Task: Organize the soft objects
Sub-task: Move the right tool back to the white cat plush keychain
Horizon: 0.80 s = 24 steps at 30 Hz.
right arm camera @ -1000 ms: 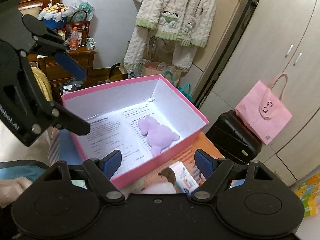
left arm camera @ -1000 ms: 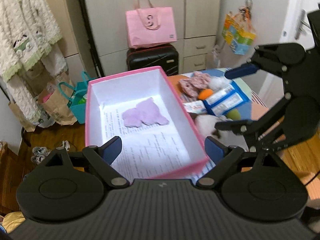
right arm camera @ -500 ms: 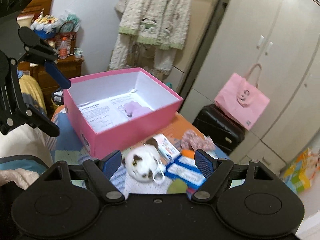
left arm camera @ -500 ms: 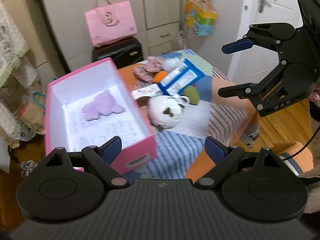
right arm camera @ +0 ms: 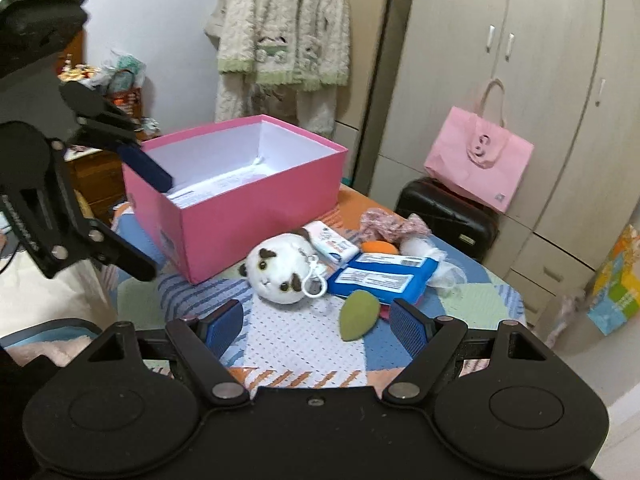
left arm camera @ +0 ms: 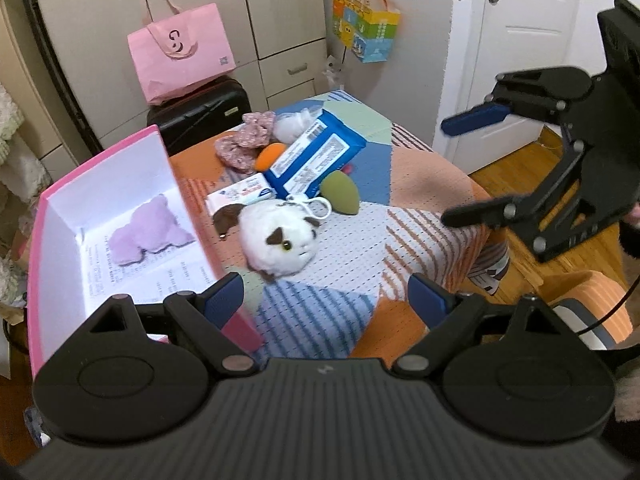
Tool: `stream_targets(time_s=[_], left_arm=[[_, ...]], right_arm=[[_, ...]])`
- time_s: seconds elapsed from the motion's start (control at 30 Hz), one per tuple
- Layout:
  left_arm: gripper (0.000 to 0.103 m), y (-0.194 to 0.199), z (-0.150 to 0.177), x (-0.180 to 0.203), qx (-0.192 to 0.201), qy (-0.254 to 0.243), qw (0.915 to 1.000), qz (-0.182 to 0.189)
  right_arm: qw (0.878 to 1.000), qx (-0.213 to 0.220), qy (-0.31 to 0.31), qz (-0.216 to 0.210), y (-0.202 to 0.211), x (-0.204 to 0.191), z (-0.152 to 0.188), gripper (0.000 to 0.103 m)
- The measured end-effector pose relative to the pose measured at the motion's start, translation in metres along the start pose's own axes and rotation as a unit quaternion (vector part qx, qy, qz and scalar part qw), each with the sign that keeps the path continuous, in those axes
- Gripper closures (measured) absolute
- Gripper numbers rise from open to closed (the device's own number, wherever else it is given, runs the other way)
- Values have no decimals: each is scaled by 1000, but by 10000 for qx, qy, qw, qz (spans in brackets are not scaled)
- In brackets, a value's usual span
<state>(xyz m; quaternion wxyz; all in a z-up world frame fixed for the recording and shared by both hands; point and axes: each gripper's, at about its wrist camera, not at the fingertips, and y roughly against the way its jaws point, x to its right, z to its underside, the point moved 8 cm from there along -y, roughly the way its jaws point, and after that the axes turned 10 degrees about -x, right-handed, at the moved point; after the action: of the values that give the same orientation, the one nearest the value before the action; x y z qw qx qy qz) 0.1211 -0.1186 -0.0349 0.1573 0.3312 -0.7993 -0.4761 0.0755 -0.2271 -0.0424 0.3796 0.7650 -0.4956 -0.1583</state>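
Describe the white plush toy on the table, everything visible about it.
The white plush toy is a round, fluffy animal head with dark brown ears and patches, glossy eyes and a small mouth. A white plastic clip on a short chain hangs from its top. It lies on its side on the patchwork tablecloth, just beside the pink box, with the small tissue pack at its ear. Neither gripper touches it.

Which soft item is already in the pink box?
The lilac plush, lying flat on the printed sheet inside the pink box. The white dog plush, green sponge and floral scrunchie lie outside it.
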Motion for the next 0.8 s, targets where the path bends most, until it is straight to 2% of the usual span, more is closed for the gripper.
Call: stream_targets(time_s=[0.2,0.33,0.5,0.57,0.67,0.8], left_arm=[[15,-21,-11,7,-22,22,10000,60],[16,-40,-21,4,-21,12,9998,-202],[18,-67,-36,-4,-119,49,9995,-277],[23,-77,-41,-10,-142,73,9990,-410],[23,-92,-47,-19,-188,118,9978,-631],[23,-112,-51,-30,-410,342,9971,-534]], right_arm=[[9992,94,181,-336,-26,-11,14,19],[9977,242,173,-606,-46,-18,18,19],[9972,447,51,-598,-74,-19,21,19],[9965,538,-99,-638,-87,-16,19,19],[9953,626,-332,-665,-102,-11,17,19],[9937,655,-554,-721,-121,-10,14,19]])
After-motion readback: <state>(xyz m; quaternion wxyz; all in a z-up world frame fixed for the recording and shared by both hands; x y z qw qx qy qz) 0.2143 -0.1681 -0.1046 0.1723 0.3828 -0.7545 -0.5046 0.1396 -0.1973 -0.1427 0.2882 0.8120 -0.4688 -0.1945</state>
